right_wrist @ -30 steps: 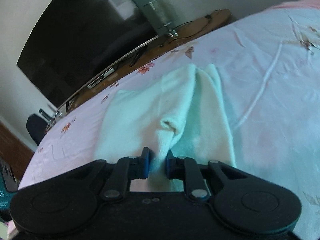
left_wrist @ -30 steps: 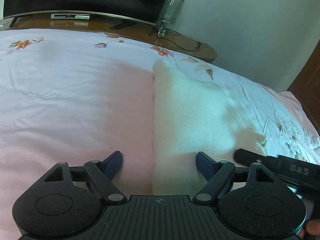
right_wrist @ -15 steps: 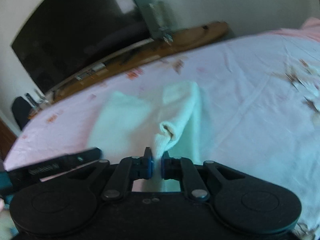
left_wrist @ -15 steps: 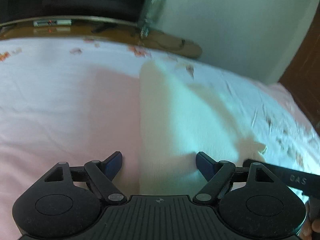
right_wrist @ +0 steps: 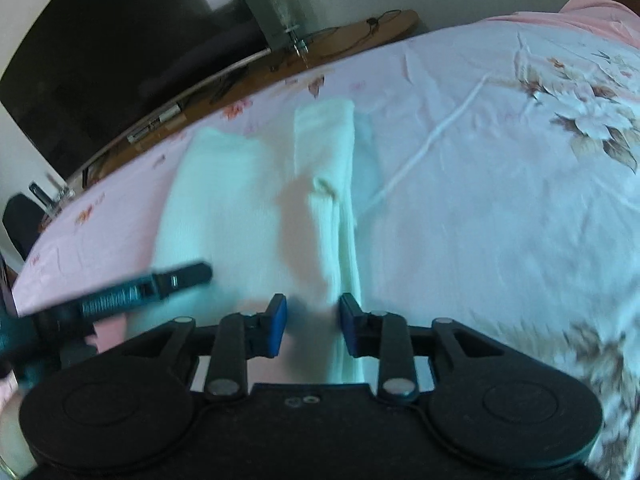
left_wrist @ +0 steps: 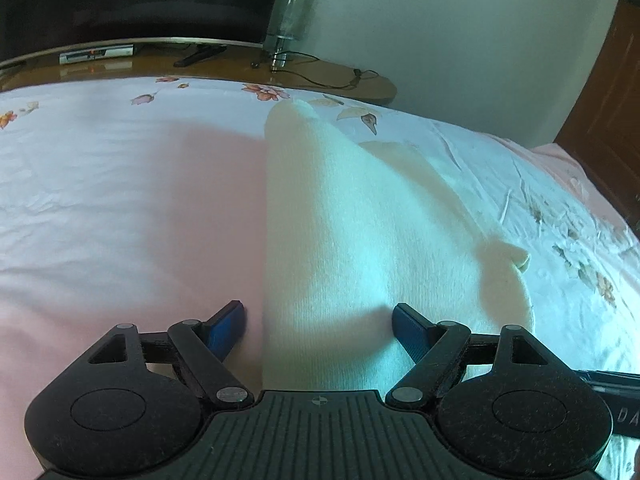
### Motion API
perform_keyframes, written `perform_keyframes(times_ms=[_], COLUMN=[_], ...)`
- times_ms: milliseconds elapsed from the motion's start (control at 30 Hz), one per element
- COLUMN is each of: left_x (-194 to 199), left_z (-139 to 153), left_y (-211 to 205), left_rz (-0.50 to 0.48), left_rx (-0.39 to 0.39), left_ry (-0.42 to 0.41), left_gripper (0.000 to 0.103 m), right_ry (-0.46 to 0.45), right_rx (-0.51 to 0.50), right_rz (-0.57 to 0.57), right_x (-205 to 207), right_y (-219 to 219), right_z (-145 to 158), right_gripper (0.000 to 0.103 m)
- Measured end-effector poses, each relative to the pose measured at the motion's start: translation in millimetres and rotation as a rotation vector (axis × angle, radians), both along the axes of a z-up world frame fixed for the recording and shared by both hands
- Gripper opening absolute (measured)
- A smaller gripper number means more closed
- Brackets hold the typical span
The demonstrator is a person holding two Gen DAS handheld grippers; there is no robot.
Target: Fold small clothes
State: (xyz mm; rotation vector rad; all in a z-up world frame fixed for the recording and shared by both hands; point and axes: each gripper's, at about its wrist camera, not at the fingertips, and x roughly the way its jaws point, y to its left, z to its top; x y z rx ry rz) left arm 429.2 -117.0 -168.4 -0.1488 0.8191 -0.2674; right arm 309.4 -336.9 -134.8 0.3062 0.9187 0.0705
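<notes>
The knit garment (left_wrist: 360,240) on the bed (left_wrist: 120,200) looks soft, light and floppy, best pinched at a folded edge; left gripper (left_wrist: 319,322) jaws gape wide, right gripper (right_wrist: 313,322) jaws part-open, both holding nothing.

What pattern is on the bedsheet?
Flowers and leaves on pale pink bedsheet; clearest in the right wrist view.

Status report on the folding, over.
Left gripper open, straddling the white garment's near edge. Right gripper open, garment between its fingers. Garment flat on bedsheet. Nothing blocking.
</notes>
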Motion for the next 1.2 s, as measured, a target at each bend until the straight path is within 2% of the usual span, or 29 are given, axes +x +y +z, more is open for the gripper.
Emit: perform_keyframes(times_ms=[67, 167, 300, 333, 433, 500, 533, 567, 600, 633, 700, 733, 900, 967, 1067, 1200], left_x=[-1, -7, -23, -28, -38, -39, -37, -33, -29, -29, -35, -36, -35, -36, -17, 17], left_z=[1, 2, 9, 14, 30, 33, 30, 24, 16, 11, 9, 10, 15, 23, 35, 39], left_y=[0, -1, -3, 0, -4, -14, -16, -14, -9, -4, 3, 7, 27, 32, 26, 12], left_rz=[-0.006, -0.017, -0.036, -0.031, -0.067, -0.090, -0.078, -0.071, -0.059, -0.056, -0.069, -0.063, 0.000, 0.041, 0.027, 0.046], left_rx=[0.002, 0.016, 0.050, 0.036, 0.018, 0.065, 0.096, 0.105, 0.110, 0.100, 0.095, 0.083, 0.028, 0.021, 0.031, 0.038], left_ry=[0.004, 0.005, -0.008, -0.015, -0.063, -0.079, -0.070, -0.042, 0.003, 0.016, -0.008, -0.002, 0.029, -0.008, -0.066, -0.101], left_gripper=[0.080, 0.080, 0.080, 0.080, 0.080, 0.080, 0.080, 0.080, 0.080, 0.080, 0.080, 0.080, 0.080, 0.080, 0.080, 0.080], right_ry=[-0.002, -0.008, -0.011, -0.027, -0.125, -0.158, -0.155, -0.143, -0.134, -0.111, -0.063, -0.069, -0.072, -0.060, -0.131, -0.185], right_rx=[-0.051, -0.107, -0.136, -0.168, -0.187, -0.182, -0.179, -0.194, -0.201, -0.207, -0.252, -0.279, -0.270, -0.259, -0.235, -0.245], right_rz=[0.017, -0.003, -0.023, -0.015, 0.014, 0.047, 0.073, 0.080, 0.091, 0.097, 0.096, 0.090, 0.042, 0.036, 0.023, 0.060], right_x=[-3, -6, -5, -6, -14, -11, -6, -2, 1, 4, 6, 3, -5, -3, 4, 37], right_y=[4, 3, 2, 7, 21, 35, 45, 50, 54, 55, 54, 51, 31, 28, 34, 48], right_z=[0, 2, 1, 6, 27, 32, 30, 26, 22, 15, 2, -3, -1, 5, 22, 29], right_gripper=[0.015, 0.009, 0.013, 0.017, 0.017, 0.017, 0.017, 0.008, 0.010, 0.012, 0.011, 0.011, 0.007, 0.007, 0.014, 0.014])
